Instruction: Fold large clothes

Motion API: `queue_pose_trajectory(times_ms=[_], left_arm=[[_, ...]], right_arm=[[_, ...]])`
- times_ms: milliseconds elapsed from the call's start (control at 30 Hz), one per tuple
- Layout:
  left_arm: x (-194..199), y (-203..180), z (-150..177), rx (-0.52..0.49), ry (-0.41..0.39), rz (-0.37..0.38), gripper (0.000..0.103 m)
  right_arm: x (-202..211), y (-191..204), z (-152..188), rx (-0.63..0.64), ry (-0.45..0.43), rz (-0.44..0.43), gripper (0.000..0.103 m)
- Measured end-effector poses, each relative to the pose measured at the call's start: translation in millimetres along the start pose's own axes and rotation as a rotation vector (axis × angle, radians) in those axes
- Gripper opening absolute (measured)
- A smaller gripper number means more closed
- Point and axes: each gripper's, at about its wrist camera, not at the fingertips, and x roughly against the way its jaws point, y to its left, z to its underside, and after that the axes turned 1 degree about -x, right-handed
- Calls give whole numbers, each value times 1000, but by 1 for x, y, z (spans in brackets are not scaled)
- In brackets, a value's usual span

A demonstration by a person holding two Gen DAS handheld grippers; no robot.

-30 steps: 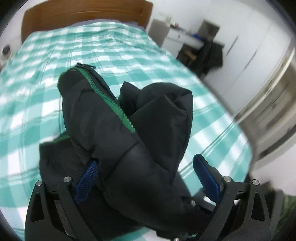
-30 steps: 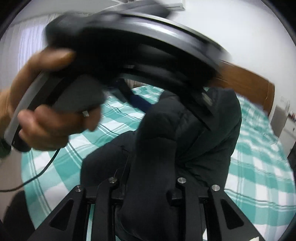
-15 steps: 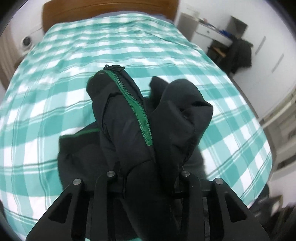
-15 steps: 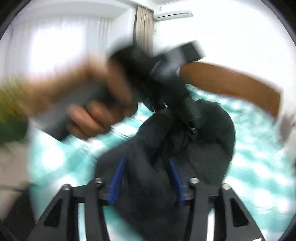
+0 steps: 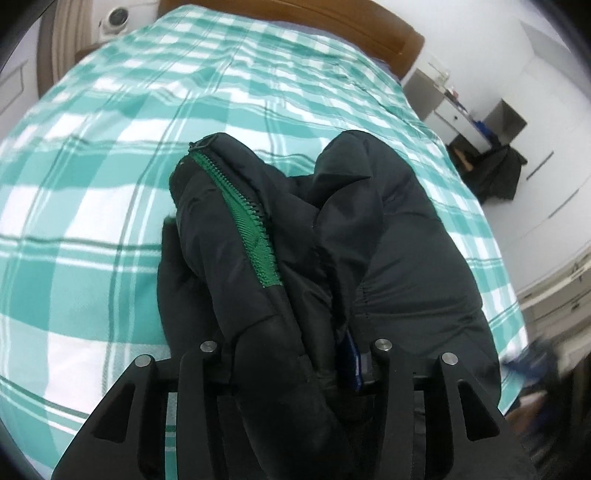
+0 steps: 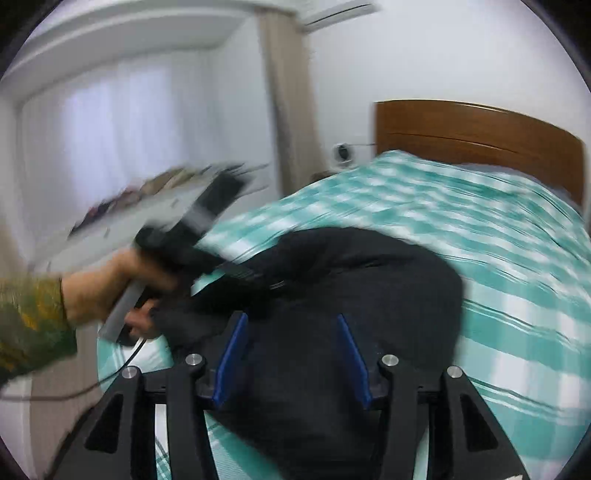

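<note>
Now: both claws on the jacket

Bunched over the checked bed point(image 5: 110, 155), the black jacket point(image 5: 388, 240) is pinched by the left claw point(image 5: 295, 354), just eased wider, and the right claw point(image 6: 291, 354), just narrowed.

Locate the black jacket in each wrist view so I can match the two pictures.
Left wrist view: the jacket fills the lower centre, bunched and rising from the left gripper, its green zipper facing the camera.
Right wrist view: the jacket lies lower centre on the bed, between the right gripper's blue pads.
Shared landmark: the wooden headboard behind the green checked bedspread.
</note>
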Motion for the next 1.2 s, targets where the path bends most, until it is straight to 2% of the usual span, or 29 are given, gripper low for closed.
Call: queue_pose_trajectory(times_ms=[33,133,233,400,467,533,600,700,767,833,900,967,1033,1200], left_arm=[[-3,6,1,24,2,1,44],[-17,24,10,81,17,24,47],[-28,35,18,124,17,57,48],[-37,41,25,160,13,63,49],[-36,40,27,160,9,66,49],[-35,40,29,155,-1,65,49],[-35,43,31,165,-10,80,49],[-37,50,33,186,-15,115,50],[-39,53,34,194,-20,128,50],[-39,55,36,197,-25,136,50],[-39,55,37,199,-29,143,50],[-41,57,38,201,-27,131,50],[-45,60,38,208,-19,127,50],[-57,67,35,243,-2,131,50]], right_arm=[[-25,5,11,-15,65,5,51],[-55,-1,33,-69,127,1,51],[-74,-9,48,-143,160,-4,50],[-89,-9,54,-112,194,53,50],[-82,-11,45,-130,214,31,50],[-74,-22,28,-193,244,-41,50],[-57,-40,8,-282,209,-91,50],[-38,-70,-37,-325,101,-43,51],[-48,-83,-59,-304,106,13,51],[-77,-101,-79,-269,160,75,51],[-121,-101,-85,-250,238,92,51],[-169,-108,-78,-231,353,88,53],[-205,-110,-65,-203,462,127,53],[-242,-116,-56,-225,531,152,53]])
